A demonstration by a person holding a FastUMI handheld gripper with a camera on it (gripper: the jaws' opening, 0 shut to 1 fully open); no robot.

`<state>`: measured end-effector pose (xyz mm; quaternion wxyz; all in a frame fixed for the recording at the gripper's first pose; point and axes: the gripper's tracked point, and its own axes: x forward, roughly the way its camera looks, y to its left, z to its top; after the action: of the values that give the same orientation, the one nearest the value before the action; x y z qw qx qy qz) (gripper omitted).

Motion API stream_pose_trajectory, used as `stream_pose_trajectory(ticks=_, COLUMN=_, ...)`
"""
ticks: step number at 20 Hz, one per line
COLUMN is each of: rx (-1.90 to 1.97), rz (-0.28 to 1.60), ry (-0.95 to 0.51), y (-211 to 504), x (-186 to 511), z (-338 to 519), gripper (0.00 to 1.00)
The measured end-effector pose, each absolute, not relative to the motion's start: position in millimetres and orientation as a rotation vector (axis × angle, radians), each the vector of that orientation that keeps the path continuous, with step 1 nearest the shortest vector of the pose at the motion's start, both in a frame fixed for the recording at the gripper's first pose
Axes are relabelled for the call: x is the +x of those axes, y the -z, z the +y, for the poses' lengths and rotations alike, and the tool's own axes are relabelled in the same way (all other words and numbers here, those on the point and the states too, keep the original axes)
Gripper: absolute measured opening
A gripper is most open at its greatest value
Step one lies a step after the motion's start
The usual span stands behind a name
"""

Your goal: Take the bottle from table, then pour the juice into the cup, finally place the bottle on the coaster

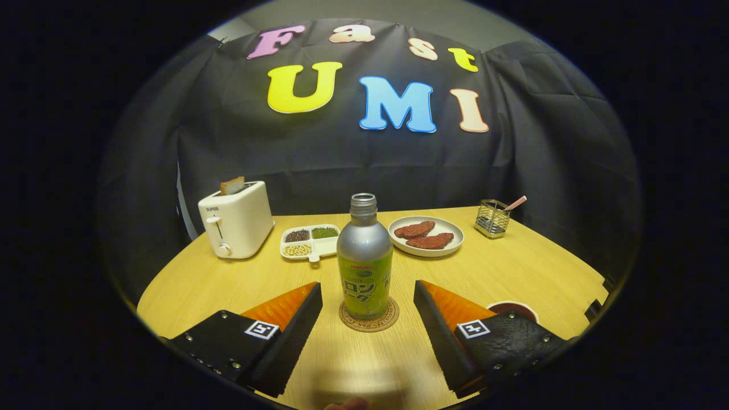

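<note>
A silver bottle [364, 259] with a green label stands upright and uncapped on a round brown coaster [369, 316] on the wooden table [512, 267]. My gripper [368, 296] is open, one finger on each side of the bottle with a gap on both sides, so neither finger touches it. A cup [514, 309] with dark liquid sits just behind the right finger, partly hidden by it.
Behind the bottle lie a white plate [426, 236] with two brown patties and a divided white tray [311, 241] of beans. A white toaster [236, 219] with a bread slice stands at the back left. A wire holder [493, 218] is at the back right.
</note>
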<state>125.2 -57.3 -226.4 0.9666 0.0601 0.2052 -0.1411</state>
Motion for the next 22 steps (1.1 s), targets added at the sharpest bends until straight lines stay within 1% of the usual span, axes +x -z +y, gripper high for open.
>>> stream_pose_trajectory(ticks=6, rx=0.104, rz=0.34, ry=0.233, y=171.2, x=94.7, z=-47.7, gripper=0.98)
stream_pose_trajectory(ticks=12, rx=0.151, rz=0.226, ry=0.184, y=113.7, x=65.5, z=-34.4, gripper=0.98)
stream_pose_trajectory(ticks=17, rx=0.11, rz=0.191, ry=0.158, y=96.0, x=33.9, z=-39.0, gripper=0.98)
stream_pose_trajectory(ticks=22, rx=0.144, rz=0.153, ry=0.181, y=82.1, x=13.7, z=-48.2, gripper=0.98)
